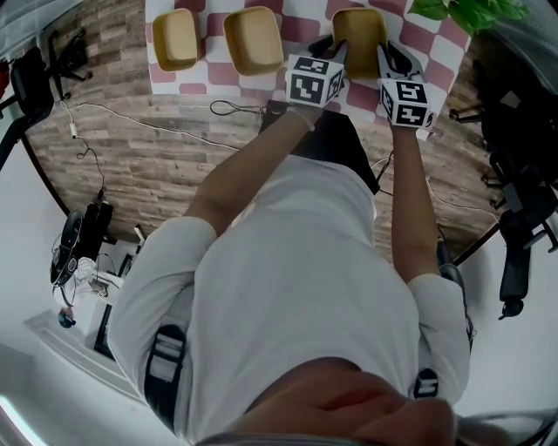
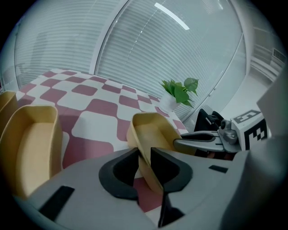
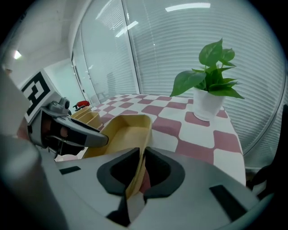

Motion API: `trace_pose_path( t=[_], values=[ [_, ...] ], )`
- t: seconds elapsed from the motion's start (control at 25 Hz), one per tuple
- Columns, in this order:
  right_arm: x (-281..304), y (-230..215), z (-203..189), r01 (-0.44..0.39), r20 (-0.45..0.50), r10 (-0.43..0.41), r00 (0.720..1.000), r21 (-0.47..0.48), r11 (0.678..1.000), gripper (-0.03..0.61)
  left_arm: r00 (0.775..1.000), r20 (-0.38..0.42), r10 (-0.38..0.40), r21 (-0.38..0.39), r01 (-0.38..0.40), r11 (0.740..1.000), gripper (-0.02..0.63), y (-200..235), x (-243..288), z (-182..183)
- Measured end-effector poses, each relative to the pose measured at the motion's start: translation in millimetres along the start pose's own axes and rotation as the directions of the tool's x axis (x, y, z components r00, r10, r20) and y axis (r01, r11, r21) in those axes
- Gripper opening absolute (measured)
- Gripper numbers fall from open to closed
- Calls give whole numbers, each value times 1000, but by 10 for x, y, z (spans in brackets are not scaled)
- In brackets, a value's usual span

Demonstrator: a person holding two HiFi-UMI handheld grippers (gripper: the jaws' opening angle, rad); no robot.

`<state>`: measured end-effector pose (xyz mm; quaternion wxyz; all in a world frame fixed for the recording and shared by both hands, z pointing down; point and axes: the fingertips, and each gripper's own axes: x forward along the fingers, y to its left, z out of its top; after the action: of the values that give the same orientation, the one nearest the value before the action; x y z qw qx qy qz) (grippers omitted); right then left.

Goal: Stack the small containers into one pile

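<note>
A person's white shirt (image 1: 288, 287) fills the foreground and hides part of the wooden table (image 1: 157, 157). Farther off, at the checked cloth's (image 1: 305, 26) right end, the left gripper (image 2: 144, 162) clamps the right tub's (image 1: 357, 33) left wall and the right gripper (image 3: 141, 170) clamps its right wall. The tub's inside is bare. The middle tub (image 1: 254, 39) and left tub (image 1: 174, 39) sit toward the cloth's left. The plant (image 1: 466, 10) at the cloth's far right is cut off.

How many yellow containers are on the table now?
3. Left container at the cloth's left end, middle container beside it, right container held by the left gripper and right gripper. None seems hidden.
</note>
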<state>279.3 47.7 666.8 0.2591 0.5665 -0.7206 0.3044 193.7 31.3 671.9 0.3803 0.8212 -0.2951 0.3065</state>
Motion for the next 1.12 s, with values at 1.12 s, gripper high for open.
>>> trace_pose_path(
  t=[1.12],
  values=[
    [-1453,251,1065,59,249,-106,963,188,980,55,979,175,-106,192,71,979,84,-802,-1213,930]
  ],
)
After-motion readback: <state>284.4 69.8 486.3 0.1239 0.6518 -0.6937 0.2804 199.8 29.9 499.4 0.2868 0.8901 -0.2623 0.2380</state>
